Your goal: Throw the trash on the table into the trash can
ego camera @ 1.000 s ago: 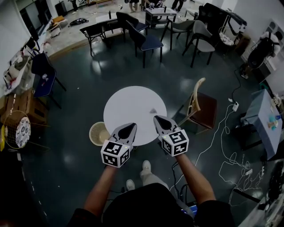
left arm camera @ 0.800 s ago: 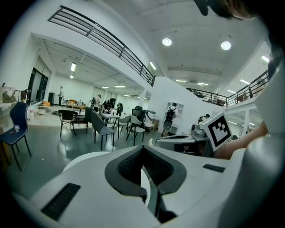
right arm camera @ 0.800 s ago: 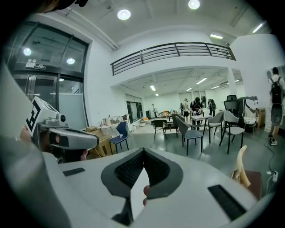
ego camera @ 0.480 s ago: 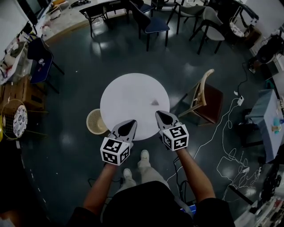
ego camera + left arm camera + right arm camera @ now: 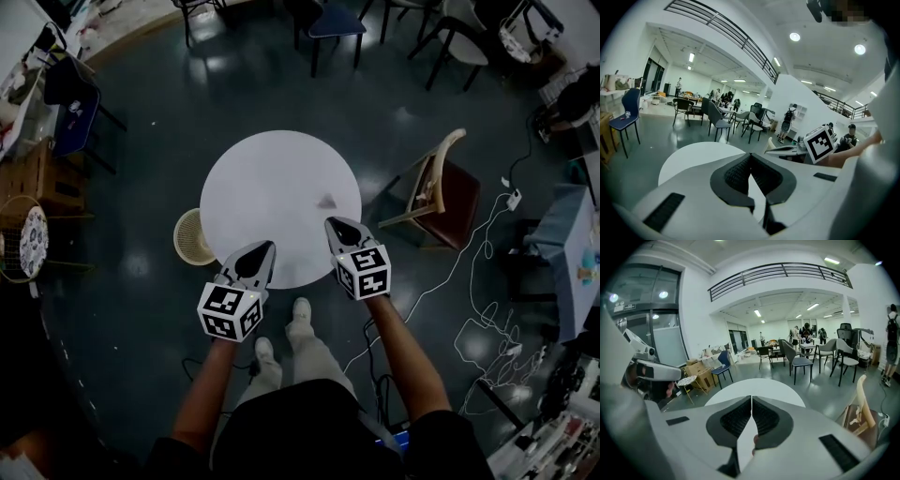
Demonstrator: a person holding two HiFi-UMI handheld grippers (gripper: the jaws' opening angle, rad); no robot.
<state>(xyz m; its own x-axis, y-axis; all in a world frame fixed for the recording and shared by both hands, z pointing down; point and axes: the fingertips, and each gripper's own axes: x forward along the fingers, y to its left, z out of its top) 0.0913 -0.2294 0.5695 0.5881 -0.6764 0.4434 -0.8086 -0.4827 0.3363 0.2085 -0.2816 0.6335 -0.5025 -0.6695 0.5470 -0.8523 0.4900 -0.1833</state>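
The small dark scrap of trash point(image 5: 326, 201) is lying toward the right side of the round white desk point(image 5: 272, 178). The left hand-held gripper point(image 5: 257, 253) and the right hand-held gripper point(image 5: 338, 227) are hovering at the desk's near edge, jaws together and empty. The beige woven trash can point(image 5: 192, 239) is standing on the floor just left of the desk.

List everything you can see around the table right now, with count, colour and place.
table: one, white, round, mid-floor
trash: one small dark scrap, on the table's right part
trash can: one, beige, on the floor beside the table's left edge
wooden chair: one, pale frame with dark red seat, right of the table
blue chair: one, far left
cables: white, loose on the floor at right
left hand-held gripper: one, grey, jaws shut, empty, over the table's near edge
right hand-held gripper: one, grey, jaws shut, empty, near the trash
shoes: two, white, below the table
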